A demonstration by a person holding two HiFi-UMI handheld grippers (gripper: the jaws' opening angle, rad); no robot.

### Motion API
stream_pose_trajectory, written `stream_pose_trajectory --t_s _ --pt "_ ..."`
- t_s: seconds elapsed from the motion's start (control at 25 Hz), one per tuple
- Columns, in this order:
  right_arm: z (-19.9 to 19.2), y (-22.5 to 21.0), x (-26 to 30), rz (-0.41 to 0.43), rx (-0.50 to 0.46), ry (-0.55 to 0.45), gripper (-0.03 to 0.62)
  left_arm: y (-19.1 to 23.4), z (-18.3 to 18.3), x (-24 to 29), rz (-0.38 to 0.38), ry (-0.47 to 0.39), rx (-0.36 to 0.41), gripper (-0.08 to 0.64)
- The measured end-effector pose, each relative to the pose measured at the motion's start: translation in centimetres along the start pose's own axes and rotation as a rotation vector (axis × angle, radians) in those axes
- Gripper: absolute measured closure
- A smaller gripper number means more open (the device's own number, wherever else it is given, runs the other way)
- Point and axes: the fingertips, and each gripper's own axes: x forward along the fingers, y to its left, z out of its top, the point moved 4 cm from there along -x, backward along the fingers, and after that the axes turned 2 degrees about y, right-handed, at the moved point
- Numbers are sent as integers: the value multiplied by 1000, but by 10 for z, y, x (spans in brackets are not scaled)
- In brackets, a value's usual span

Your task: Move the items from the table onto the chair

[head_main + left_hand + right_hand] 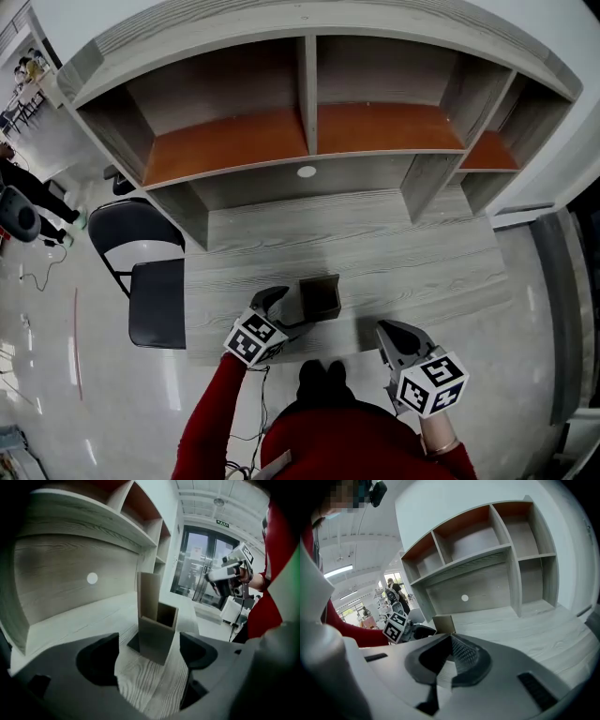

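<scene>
A small grey-brown open box (319, 298) with one flap standing up rests on the grey wood-grain desk (394, 244), near its front edge. My left gripper (286, 311) is at the box's left side. In the left gripper view the box (155, 641) stands between the tips of my left gripper (149, 635), with a gap on each side, so the jaws are open and not pressing. My right gripper (389, 333) hovers at the desk's front right, apart from the box, its jaw tips together (451, 636) and nothing held. The box (443, 623) shows beyond them.
A dark folding chair (157, 302) stands left of the desk, seat facing up. A hutch (309, 94) with orange-backed compartments rises along the desk's back, a white round cap (307, 172) below it. A person (28, 187) stands far left on the glossy floor.
</scene>
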Motion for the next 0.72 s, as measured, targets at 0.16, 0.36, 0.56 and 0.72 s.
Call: stream_pose_trajectory --t_s 0.16,0.36,0.56,0.72 --pt "0 -4 0 -22 14 13 580 2 8 15 -112 -21 54 158" --pt "-4 -9 -3 -41 48 13 580 -9 11 29 -194 -2 103 164" --pt "-8 -7 -2 -38 56 18 580 -11 11 31 -174 -40 128 258" --pt "-6 -3 -2 -28 46 6 580 -13 17 25 -119 -43 26 261"
